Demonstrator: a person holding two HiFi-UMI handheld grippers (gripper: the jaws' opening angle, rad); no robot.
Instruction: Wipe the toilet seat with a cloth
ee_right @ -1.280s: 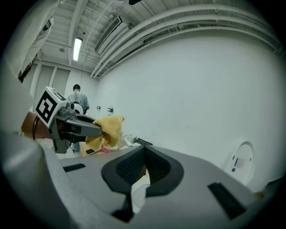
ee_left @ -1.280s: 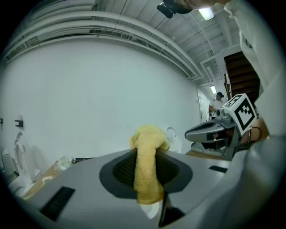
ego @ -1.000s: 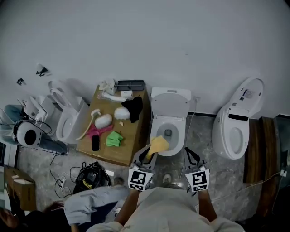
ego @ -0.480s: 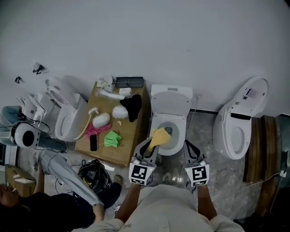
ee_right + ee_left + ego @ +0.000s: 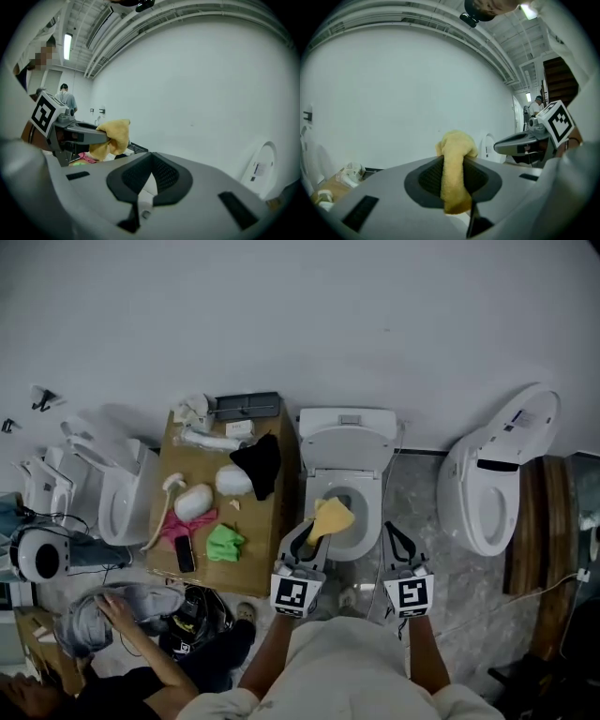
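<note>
Jaws of the left gripper point(image 5: 310, 538) clamped on a crumpled yellow terry cloth point(image 5: 453, 174). Fabric bunched above the dark pads and trailing below them in the left gripper view. In the head view, just below centre frame, that cloth poised over the near left part of the bowl of a white ceramic toilet point(image 5: 343, 442), close to the white toilet seat point(image 5: 374, 510). Whether touching the seat or not, impossible to tell.

Jaws of the right gripper point(image 5: 151, 158) drawn together to a thin slit, tips meeting, nothing between them. In the head view, right of the cloth and apart from it, aimed toward the near right edge of the seat. Left gripper and its cloth also visible at the left of the right gripper view.

Just left of the toilet, a brown wooden table point(image 5: 251, 551). On it:
- a bright green rag point(image 5: 225, 543)
- a pink rag point(image 5: 181, 524)
- a crumpled black cloth point(image 5: 258, 463)
- a black phone point(image 5: 185, 555)
- a white rounded lump point(image 5: 195, 502)

Further left, a second white toilet point(image 5: 117, 498). At the right of the frame, a third white toilet with raised lid point(image 5: 487, 488). In the lower left corner, a crouched person point(image 5: 178, 688) with a hand on a grey bundle point(image 5: 94, 620). Across the upper half, a plain white wall point(image 5: 300, 324).
</note>
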